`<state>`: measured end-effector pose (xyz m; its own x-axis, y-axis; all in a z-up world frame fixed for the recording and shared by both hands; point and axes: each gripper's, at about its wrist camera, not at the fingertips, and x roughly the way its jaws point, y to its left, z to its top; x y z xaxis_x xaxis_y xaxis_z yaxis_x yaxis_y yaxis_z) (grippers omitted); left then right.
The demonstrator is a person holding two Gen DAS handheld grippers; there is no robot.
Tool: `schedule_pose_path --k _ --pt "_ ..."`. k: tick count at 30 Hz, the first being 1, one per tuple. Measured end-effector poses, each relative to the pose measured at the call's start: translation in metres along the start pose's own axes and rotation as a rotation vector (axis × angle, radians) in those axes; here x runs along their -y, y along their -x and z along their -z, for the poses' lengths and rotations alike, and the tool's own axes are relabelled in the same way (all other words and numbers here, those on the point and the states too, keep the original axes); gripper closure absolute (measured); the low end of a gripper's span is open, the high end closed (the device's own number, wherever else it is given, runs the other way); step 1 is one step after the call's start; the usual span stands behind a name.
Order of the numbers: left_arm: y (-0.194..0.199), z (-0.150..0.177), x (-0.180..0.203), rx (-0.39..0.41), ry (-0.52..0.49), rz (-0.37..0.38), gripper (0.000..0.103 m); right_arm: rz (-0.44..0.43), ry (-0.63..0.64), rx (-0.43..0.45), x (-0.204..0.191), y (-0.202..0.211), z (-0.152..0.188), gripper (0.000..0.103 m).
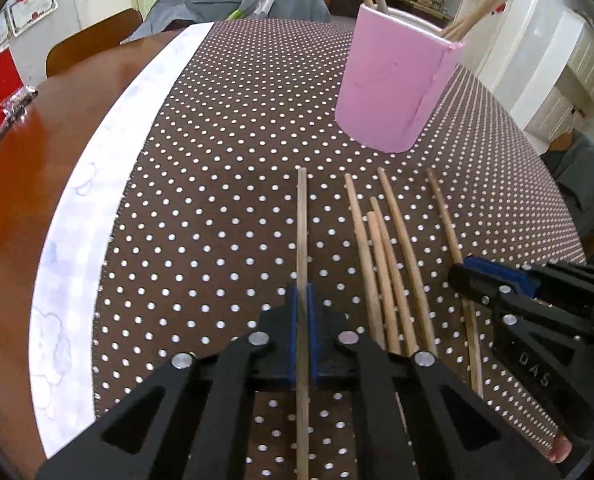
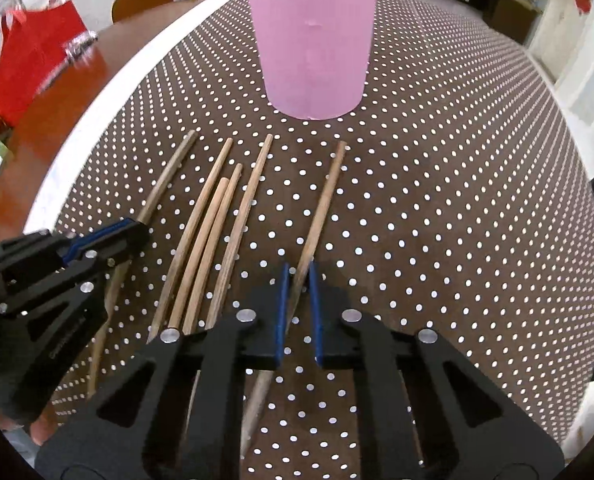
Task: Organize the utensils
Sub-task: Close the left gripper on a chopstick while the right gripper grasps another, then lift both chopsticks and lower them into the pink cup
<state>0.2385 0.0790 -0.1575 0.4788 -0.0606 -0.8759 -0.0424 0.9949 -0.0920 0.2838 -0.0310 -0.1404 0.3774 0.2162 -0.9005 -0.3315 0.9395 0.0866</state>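
Chopsticks laid out in a row on the dotted brown cloth point(image 1: 225, 168) covering the surface, pink cup point(image 1: 393, 88) standing upright just beyond their far tips with several sticks already in it. I've got the left gripper point(image 1: 304, 300) with jaws pressed together on the leftmost chopstick point(image 1: 302, 216), blue pads clamped on both sides of it, stick running straight out ahead toward the cup. Right gripper point(image 2: 298, 280) has jaws pinching the rightmost chopstick point(image 2: 329, 192), which runs slightly diagonal between the pads. Both held sticks look like they're low at the cloth; can't tell if lifted. Between the two grippers, four loose chopsticks point(image 2: 217, 220) lie close together on the cloth, two of them touching. Red bag point(image 2: 29, 64) sits on bare wood at the far left, off the cloth.
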Motion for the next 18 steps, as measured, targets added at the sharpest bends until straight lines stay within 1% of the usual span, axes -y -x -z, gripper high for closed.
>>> schedule_pose_path --k 4,9,13,17,18 --pt "0.011 -0.001 0.002 0.044 0.016 0.036 0.097 -0.086 -0.037 0.034 0.018 0.006 0.007 0.097" --pt "0.041 -0.003 0.006 0.161 0.014 0.114 0.097 -0.146 -0.074 0.123 0.039 0.026 0.017 0.097" --pt "0.067 -0.005 0.014 0.260 -0.004 0.186 0.098 -0.189 -0.089 0.252 0.049 0.059 0.024 0.097" --pt "0.096 -0.008 0.024 0.381 -0.042 0.255 0.097 -0.228 -0.106 0.383 0.055 0.097 0.033 0.097" --pt "0.105 -0.011 0.027 0.419 -0.052 0.265 0.097 -0.234 -0.108 0.414 0.056 0.105 0.031 0.097"
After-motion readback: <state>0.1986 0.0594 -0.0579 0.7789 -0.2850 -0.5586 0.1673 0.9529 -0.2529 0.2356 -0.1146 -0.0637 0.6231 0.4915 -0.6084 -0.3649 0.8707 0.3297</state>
